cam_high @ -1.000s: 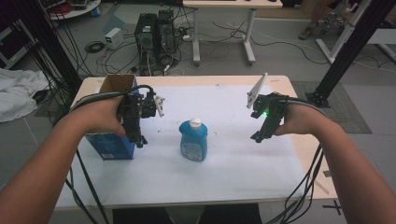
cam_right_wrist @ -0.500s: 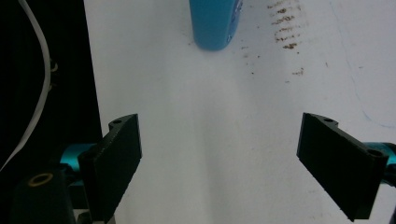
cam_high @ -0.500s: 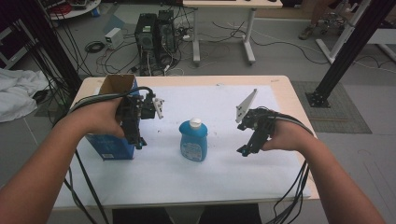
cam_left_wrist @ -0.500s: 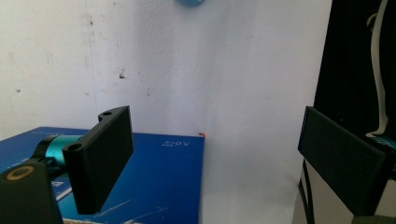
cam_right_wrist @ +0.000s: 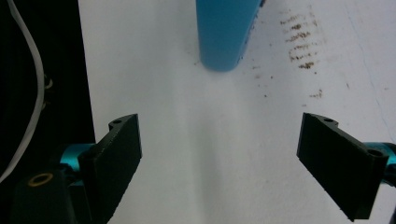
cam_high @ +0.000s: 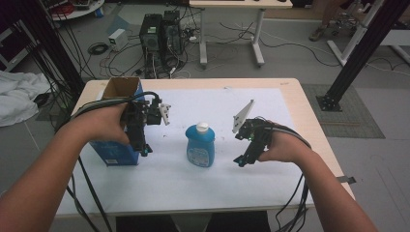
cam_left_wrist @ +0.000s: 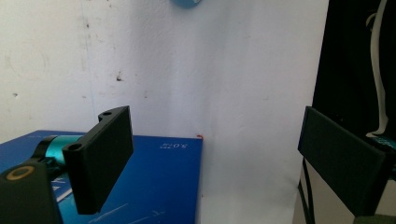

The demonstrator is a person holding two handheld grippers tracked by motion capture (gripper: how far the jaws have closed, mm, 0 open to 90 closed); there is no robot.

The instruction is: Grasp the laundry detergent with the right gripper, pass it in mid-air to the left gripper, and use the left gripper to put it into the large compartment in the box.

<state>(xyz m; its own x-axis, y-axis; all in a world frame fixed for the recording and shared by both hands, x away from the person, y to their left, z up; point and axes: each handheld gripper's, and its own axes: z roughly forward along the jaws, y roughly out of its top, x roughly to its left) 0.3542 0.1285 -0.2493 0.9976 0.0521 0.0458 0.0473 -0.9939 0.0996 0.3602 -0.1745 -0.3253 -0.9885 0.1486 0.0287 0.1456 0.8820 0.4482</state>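
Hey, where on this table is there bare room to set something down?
Bare white mat lies behind the blue plastic bottle toward the far edge, and along the near edge in front of it. The strip from the blue cardboard box and left gripper past the bottle to the right gripper is crowded.

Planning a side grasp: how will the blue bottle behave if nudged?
The blue bottle stands upright, taller than its base, so a high push would probably tip it. Its smooth plastic probably slips in the pads. The right gripper, open, should grip low.
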